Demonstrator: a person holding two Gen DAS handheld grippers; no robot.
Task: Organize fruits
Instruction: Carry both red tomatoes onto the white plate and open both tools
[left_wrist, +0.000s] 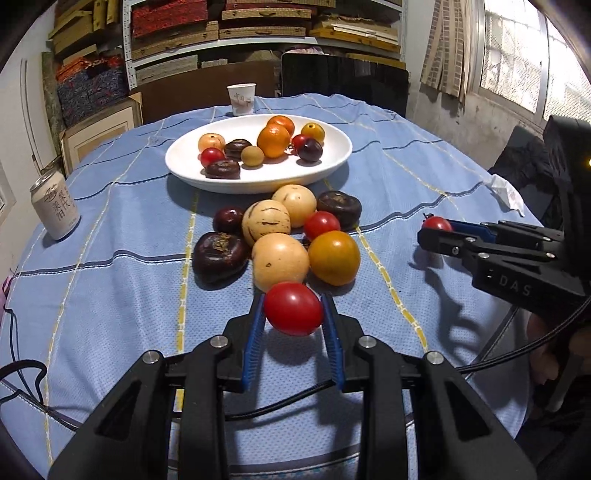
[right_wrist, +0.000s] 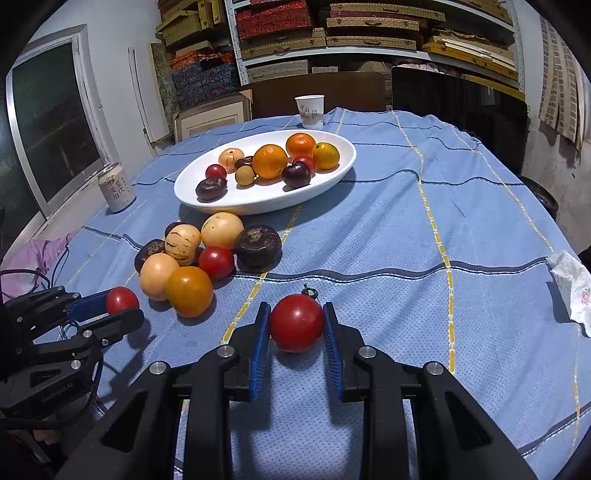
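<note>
My left gripper (left_wrist: 293, 297) is shut on a red tomato (left_wrist: 293, 314) just above the blue cloth, at the near side of a loose fruit pile (left_wrist: 280, 229). In the right wrist view that same gripper (right_wrist: 123, 308) shows at the left with its tomato (right_wrist: 122, 300). My right gripper (right_wrist: 296, 306) is shut on another red tomato (right_wrist: 296, 323), to the right of the pile (right_wrist: 192, 258). A white oval plate (left_wrist: 258, 181) (right_wrist: 258, 206) behind the pile holds oranges, dark fruits, small red ones and pale ones.
A drink can (left_wrist: 55, 206) stands at the table's left edge and a paper cup (left_wrist: 242, 99) behind the plate. A crumpled tissue (right_wrist: 572, 288) lies at the right edge. A black cable (left_wrist: 22, 369) runs at the near left. Shelves and boxes fill the back wall.
</note>
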